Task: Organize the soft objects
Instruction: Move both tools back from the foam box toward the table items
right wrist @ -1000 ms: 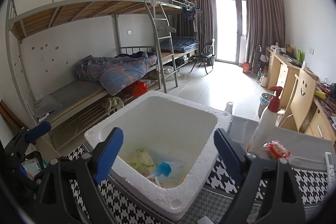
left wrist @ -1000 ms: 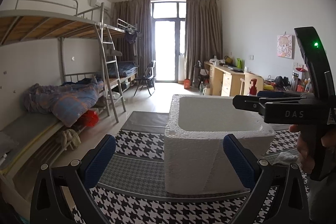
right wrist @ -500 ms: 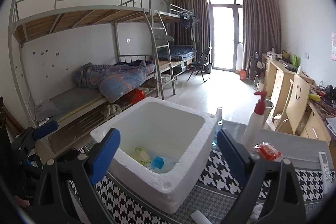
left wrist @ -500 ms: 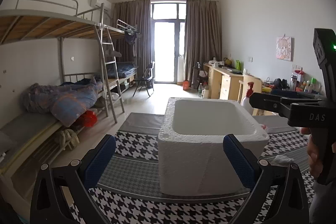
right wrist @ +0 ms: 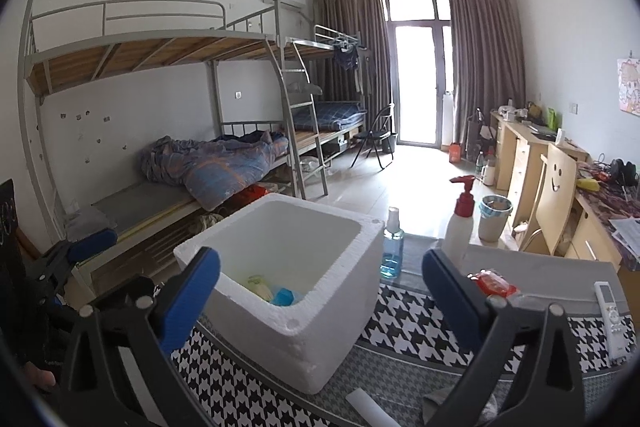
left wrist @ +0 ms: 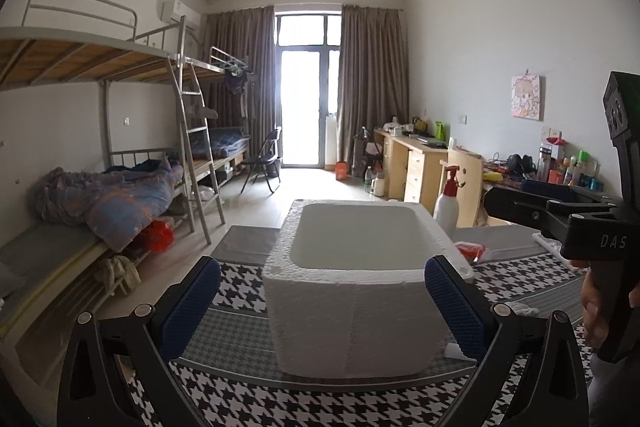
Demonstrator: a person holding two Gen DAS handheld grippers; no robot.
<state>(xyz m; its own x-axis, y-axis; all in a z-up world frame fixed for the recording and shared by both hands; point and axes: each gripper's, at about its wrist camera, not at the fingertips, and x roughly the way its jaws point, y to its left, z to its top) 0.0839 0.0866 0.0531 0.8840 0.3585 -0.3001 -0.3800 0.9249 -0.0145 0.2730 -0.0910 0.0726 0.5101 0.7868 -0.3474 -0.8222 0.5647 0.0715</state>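
Observation:
A white foam box (left wrist: 352,311) stands on the houndstooth cloth (left wrist: 280,403); it also shows in the right wrist view (right wrist: 332,331). Inside it lie a pale green item (right wrist: 256,285) and a blue item (right wrist: 285,295). A red packet (right wrist: 493,283) lies on the table right of the box, also visible in the left wrist view (left wrist: 471,250). My left gripper (left wrist: 322,297) is open and empty, held back in front of the box. My right gripper (right wrist: 322,295) is open and empty, above the box's near corner. The right gripper's body (left wrist: 592,231) shows at the left view's right edge.
A white pump bottle with red top (right wrist: 460,227) and a blue spray bottle (right wrist: 391,247) stand behind the box. A white remote (right wrist: 609,311) lies at the right. A white roll (right wrist: 368,405) and a crumpled cloth (left wrist: 524,309) lie near the front. Bunk beds stand left, desks right.
Both grippers have drawn back and up from the foam box, which now looks smaller and farther. Both stay open and empty.

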